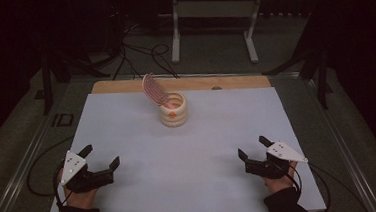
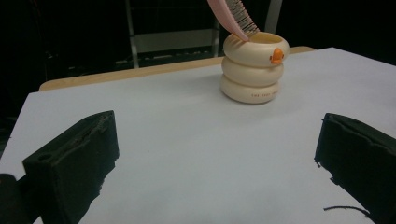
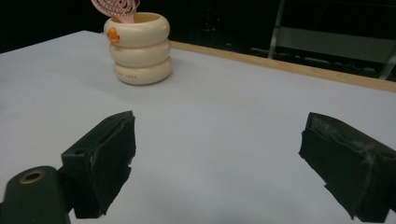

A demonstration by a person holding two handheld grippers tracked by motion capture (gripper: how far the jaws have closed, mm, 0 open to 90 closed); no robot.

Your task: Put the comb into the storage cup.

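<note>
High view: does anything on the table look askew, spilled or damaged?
Nothing is spilled or visibly damaged. The pink hairbrush stands in the cream ringed cup and leans out over its rim toward the table's far left, so it looks tilted. The cup itself sits upright on the white table.

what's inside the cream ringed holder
A pink brush stands in the holder, leaning back and left over the rim, bristled head up. Its lower end is hidden by the holder's wall, so the bottom of the holder and anything else in it cannot be seen.
</note>
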